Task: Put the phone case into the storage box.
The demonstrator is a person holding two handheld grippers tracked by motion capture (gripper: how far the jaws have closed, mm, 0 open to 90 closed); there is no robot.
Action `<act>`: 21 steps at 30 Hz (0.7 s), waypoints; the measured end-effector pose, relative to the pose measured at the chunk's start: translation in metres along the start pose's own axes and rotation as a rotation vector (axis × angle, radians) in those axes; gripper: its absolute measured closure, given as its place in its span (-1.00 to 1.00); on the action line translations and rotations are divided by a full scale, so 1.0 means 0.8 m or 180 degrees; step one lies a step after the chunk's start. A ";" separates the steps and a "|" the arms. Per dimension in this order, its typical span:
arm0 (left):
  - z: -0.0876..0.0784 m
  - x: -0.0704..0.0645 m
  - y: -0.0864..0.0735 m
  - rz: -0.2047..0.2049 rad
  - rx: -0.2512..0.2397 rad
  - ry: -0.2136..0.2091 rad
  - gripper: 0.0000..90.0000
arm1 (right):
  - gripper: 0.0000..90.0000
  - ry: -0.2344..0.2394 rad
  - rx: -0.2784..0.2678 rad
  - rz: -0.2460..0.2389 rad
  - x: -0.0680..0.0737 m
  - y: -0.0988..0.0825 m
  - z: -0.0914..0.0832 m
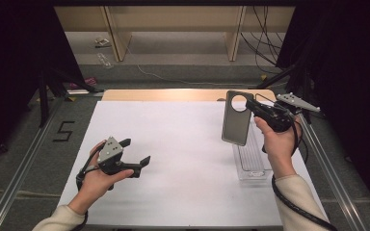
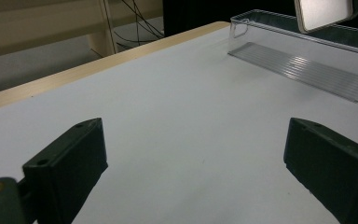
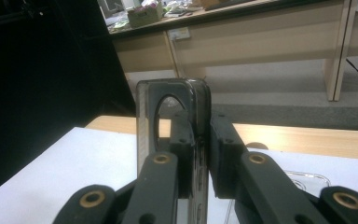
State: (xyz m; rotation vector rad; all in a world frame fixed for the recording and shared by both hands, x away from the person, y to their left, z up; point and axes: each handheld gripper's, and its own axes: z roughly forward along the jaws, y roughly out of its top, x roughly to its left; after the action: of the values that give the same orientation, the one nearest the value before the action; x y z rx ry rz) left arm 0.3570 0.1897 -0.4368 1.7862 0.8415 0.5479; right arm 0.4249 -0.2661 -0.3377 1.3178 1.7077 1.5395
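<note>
A grey phone case (image 1: 236, 118) with a round camera hole hangs upright over the table's right side, with my right gripper (image 1: 249, 107) shut on its top edge. In the right gripper view the case (image 3: 168, 107) stands edge-on, one wall pinched between the two black jaws of that gripper (image 3: 204, 149). Just below and in front of the case lies a clear plastic tray (image 1: 253, 163), long and narrow, seen also as a ribbed clear tray (image 2: 303, 65) with the case's lower corner (image 2: 324, 11) above it. My left gripper (image 1: 136, 151) hovers open over the white sheet at the left, jaws (image 2: 196, 158) wide apart and nothing between them.
The white sheet (image 1: 183, 159) covers the table, with a wooden strip (image 1: 173, 95) along its far edge. Metal rails (image 1: 327, 163) run down both sides. Beyond the table are desk legs (image 1: 118, 38) and loose cables (image 1: 262, 43) on the floor.
</note>
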 end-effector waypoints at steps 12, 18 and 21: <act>0.000 0.000 0.000 0.0005 -0.0001 -0.0005 -0.88 | 0.82 -0.0013 -0.0011 0.0007 -0.002 0.001 -0.002; 0.000 0.000 0.000 0.0000 -0.0001 0.0003 -0.88 | 0.82 -0.0022 -0.0022 0.0005 -0.004 0.002 -0.003; 0.000 0.000 0.000 0.0005 0.0005 -0.0005 -0.88 | 0.82 -0.0037 -0.0026 0.0007 -0.005 0.002 -0.004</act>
State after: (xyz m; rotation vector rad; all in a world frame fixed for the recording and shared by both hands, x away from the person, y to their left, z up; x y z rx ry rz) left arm 0.3572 0.1897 -0.4371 1.7888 0.8397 0.5469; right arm 0.4244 -0.2711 -0.3359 1.3223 1.6918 1.5356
